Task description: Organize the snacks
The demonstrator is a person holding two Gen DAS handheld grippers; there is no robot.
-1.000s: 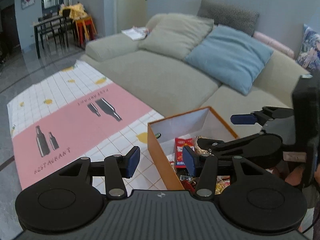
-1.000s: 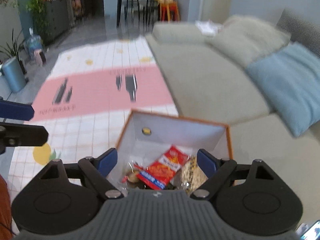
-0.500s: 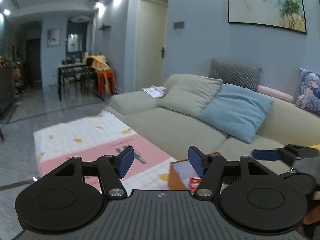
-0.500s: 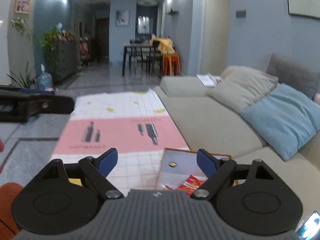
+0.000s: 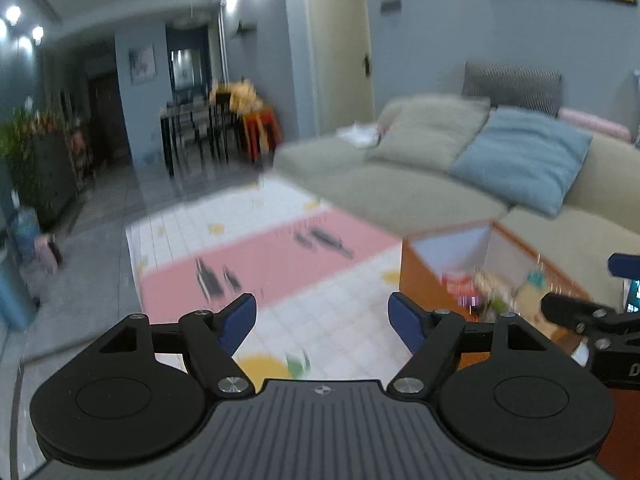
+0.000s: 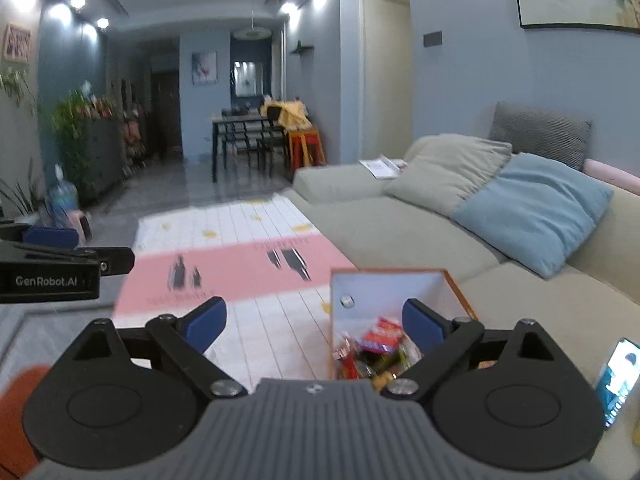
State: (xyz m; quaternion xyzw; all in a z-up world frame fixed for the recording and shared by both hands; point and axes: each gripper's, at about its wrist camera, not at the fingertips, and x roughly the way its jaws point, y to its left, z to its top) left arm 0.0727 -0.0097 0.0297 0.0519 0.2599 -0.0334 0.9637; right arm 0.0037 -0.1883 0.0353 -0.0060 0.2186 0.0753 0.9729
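Observation:
An orange cardboard box (image 6: 456, 292) with a white inside stands on the floor mat against the sofa. It holds several snack packets (image 6: 378, 346), one of them red. The box also shows, blurred, in the left wrist view (image 5: 424, 276). My right gripper (image 6: 314, 322) is open and empty, above the box's near left side. My left gripper (image 5: 322, 320) is open and empty, over the mat to the left of the box. The right gripper's fingers (image 5: 576, 312) show at the right edge of the left wrist view.
A beige sofa (image 6: 400, 224) with a blue cushion (image 6: 532, 208) and a beige cushion runs along the right. A pink and white mat (image 6: 240, 272) covers the floor. A phone (image 6: 616, 380) lies on the sofa at lower right. A dining table (image 6: 248, 136) stands far back.
Both grippers first rose and tilted up from the box toward the room, then tipped back down a little. The left gripper has swung left over the mat. Both stayed open and empty.

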